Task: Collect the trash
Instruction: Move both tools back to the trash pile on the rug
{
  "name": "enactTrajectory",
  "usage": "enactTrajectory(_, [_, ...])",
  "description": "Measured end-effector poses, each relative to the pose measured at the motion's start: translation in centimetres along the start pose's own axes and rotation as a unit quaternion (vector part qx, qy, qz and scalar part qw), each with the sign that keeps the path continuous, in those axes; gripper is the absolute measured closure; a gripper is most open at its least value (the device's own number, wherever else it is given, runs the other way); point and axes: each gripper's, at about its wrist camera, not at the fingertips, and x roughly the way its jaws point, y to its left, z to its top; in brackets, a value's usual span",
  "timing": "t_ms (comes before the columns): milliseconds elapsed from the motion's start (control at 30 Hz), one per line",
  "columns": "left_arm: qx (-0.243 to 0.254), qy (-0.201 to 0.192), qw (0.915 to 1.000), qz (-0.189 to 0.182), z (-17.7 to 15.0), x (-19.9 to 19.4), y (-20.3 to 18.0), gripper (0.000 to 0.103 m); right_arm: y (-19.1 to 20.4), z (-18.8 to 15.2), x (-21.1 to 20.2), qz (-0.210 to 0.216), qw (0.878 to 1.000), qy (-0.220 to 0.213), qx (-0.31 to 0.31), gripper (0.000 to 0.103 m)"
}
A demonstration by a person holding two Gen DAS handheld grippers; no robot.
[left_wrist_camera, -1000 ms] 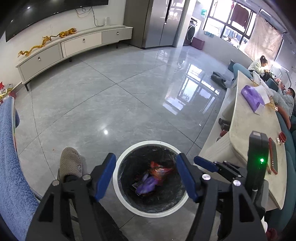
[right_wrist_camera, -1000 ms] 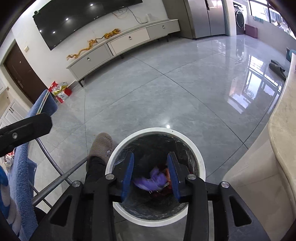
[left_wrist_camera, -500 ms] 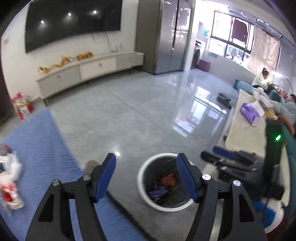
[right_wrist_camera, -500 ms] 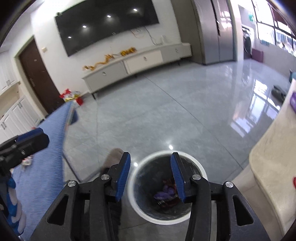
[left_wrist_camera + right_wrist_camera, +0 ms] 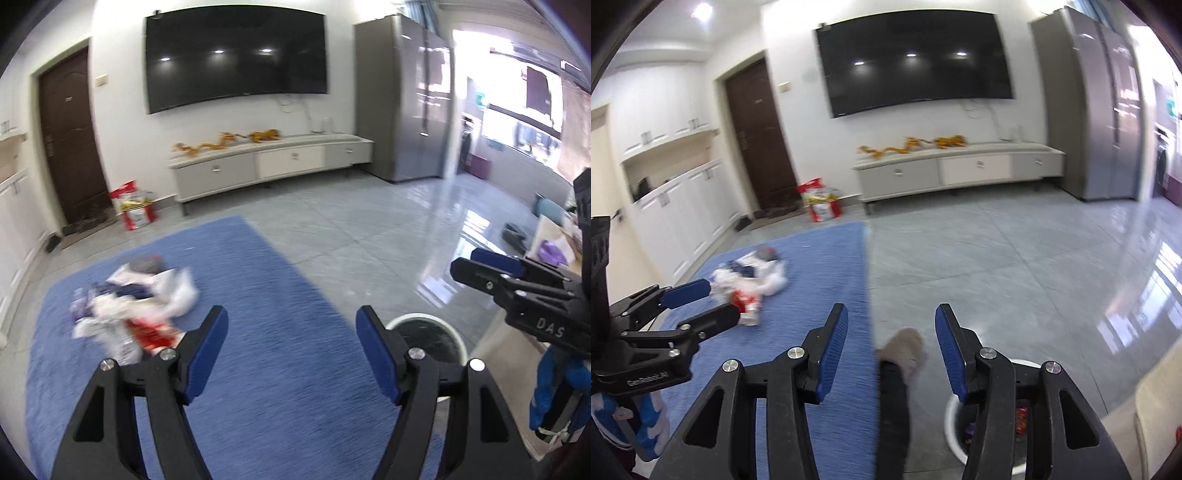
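Observation:
A heap of white, red and dark wrappers, the trash pile [image 5: 133,306], lies on a blue cloth-covered surface [image 5: 280,369]; it also shows in the right wrist view [image 5: 753,286]. My left gripper [image 5: 291,350] is open and empty, right of and nearer than the pile. My right gripper [image 5: 891,350] is open and empty above the cloth's right edge. The white-rimmed trash bin [image 5: 424,338] stands on the floor at the right; in the right wrist view [image 5: 955,424] it sits low, with wrappers inside.
A person's foot in a beige slipper [image 5: 905,347] is beside the bin. A beige table edge [image 5: 1156,413] is at the far right. A TV cabinet [image 5: 269,166] stands by the far wall, and a red and white bag [image 5: 135,210] near the door.
Both grippers have lifted away from over the bin and swung left and up. The blue surface and trash pile have come into view. Both stay open and empty.

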Motion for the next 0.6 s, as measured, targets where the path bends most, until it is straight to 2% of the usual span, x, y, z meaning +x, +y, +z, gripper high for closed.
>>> enactTrajectory(133, [-0.023,0.002,0.9996,0.018,-1.3,-1.2,3.1,0.033,3.6,0.5,0.8,0.032,0.999,0.004,-0.032,0.054])
enactTrajectory(300, [-0.067,0.017,0.9966,0.045,-3.6,-2.1,8.4,0.033,6.8,0.9,1.4,0.05,0.997,0.009,-0.054,0.054])
enactTrajectory(533, [-0.141,0.053,0.9858,0.073,-7.8,-2.6,16.8,0.033,8.7,1.1,4.0,0.059,0.996,0.036,-0.065,0.054])
enactTrajectory(600, [-0.165,0.057,0.9821,0.071,-8.6,-2.6,18.9,0.033,9.2,1.0,5.0,0.063,0.995,0.046,-0.068,0.054])
